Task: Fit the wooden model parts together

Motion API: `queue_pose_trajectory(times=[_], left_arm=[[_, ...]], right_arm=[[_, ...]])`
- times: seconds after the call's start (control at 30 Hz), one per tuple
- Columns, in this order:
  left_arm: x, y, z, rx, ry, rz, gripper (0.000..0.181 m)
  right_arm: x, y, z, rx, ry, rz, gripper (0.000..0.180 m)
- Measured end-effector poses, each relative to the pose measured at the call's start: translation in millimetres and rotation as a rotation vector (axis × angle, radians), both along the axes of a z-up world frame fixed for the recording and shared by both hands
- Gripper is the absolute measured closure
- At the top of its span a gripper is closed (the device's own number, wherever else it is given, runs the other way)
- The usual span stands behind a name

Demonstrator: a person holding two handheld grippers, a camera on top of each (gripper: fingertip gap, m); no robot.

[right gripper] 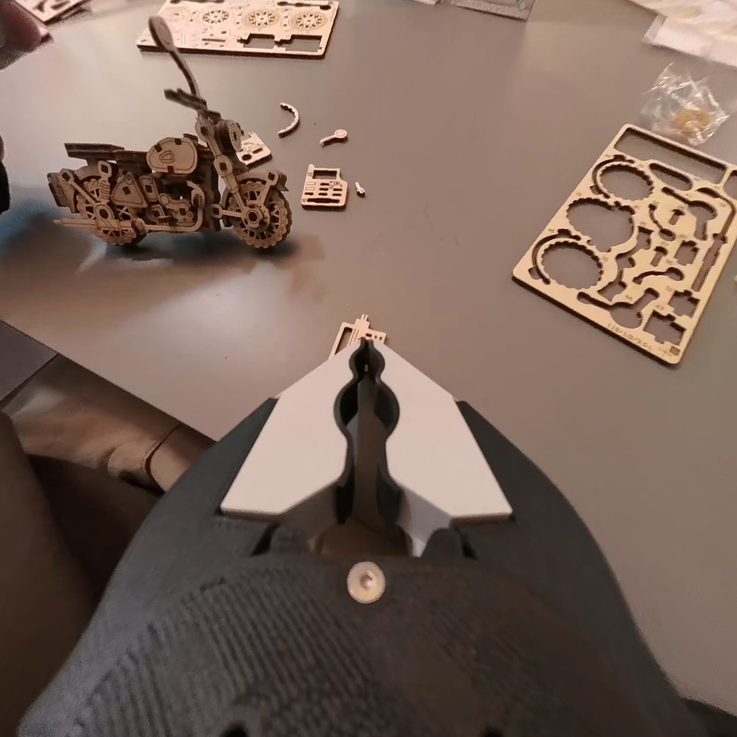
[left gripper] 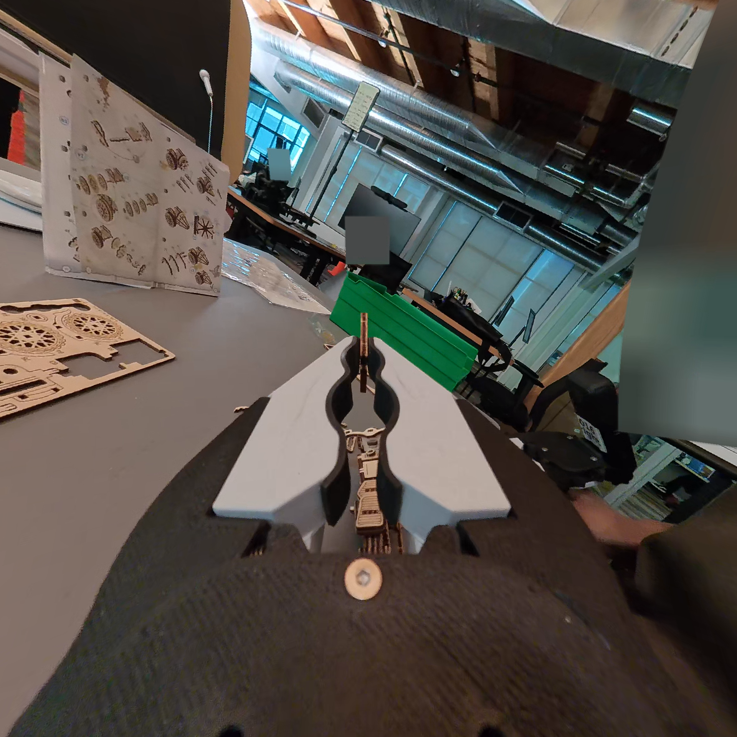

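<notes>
My left gripper (left gripper: 363,351) is shut on a thin wooden model piece (left gripper: 363,343), held edge-on and raised above the grey table (left gripper: 179,399); more of the piece shows between the finger bases (left gripper: 369,506). My right gripper (right gripper: 366,346) is shut on a small flat wooden part (right gripper: 359,333) that sticks out past the tips, low over the table. A partly built wooden motorcycle (right gripper: 171,187) stands at the upper left in the right wrist view. Loose pieces lie beside it: a slotted plate (right gripper: 323,191), a curved strip (right gripper: 290,119) and a small pin (right gripper: 334,137).
Punched-out wooden sheets lie on the table (right gripper: 638,247), (right gripper: 239,28), (left gripper: 60,351). An instruction booklet (left gripper: 131,191) stands propped at the left. A green bin (left gripper: 402,335) sits beyond the left gripper. A plastic bag of small parts (right gripper: 678,107) lies at the far right. The other gripper and a hand (left gripper: 590,458) show at the right. Tip to tip, the grippers are about 25 cm apart. The slotted plate (right gripper: 323,191) lies around 11 cm away from my right fingertips. From either gripper's tips it is about 12 cm to the partly built wooden motorcycle (right gripper: 171,187).
</notes>
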State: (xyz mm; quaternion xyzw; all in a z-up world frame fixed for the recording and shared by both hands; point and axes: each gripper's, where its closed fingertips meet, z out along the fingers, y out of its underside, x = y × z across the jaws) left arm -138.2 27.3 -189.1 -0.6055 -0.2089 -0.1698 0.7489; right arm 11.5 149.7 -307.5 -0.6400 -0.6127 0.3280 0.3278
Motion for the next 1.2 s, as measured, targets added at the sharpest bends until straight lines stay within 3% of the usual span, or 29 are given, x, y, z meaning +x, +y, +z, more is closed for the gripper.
queue_pose_trajectory(times=[0.1, 0.17, 0.37, 0.6, 0.63, 0.8, 1.03, 1.13, 1.2], left_arm=[[2.3, 0.4, 1.0, 0.004, -0.001, -0.008, 0.180], [4.8, -0.4, 3.0, 0.012, -0.003, -0.010, 0.180], [15.7, 0.4, 10.1, 0.041, -0.008, -0.043, 0.180], [24.8, -0.5, 10.6, 0.043, -0.009, -0.093, 0.180], [24.5, -2.1, 11.1, 0.048, -0.010, -0.095, 0.180], [20.6, -8.9, 12.4, 0.077, -0.049, -0.108, 0.180], [47.7, 2.6, 11.2, 0.054, -0.049, -0.252, 0.180], [69.2, 8.4, 24.2, 0.078, -0.054, -0.301, 0.179], [84.7, 19.1, 20.8, 0.036, -0.089, -0.327, 0.180]], right_arm=[[0.7, -3.3, -0.4, -0.072, -0.026, -0.005, 0.137], [0.9, 2.4, -0.9, -0.066, -0.033, -0.043, 0.130], [-1.6, -0.2, -5.0, -0.002, -0.084, -0.045, 0.131], [-2.1, -9.4, -5.9, 0.015, -0.176, -0.029, 0.145], [-2.6, -10.1, -5.9, 0.022, -0.187, -0.018, 0.155], [-8.5, -15.2, -4.1, -0.011, -0.229, 0.096, 0.156], [-55.6, -44.2, 97.6, -0.274, 0.251, 0.493, 0.156], [-51.0, -64.7, 134.4, -0.528, 0.415, 0.748, 0.156], [-49.5, -65.2, 150.6, -0.768, 0.479, 0.809, 0.156]])
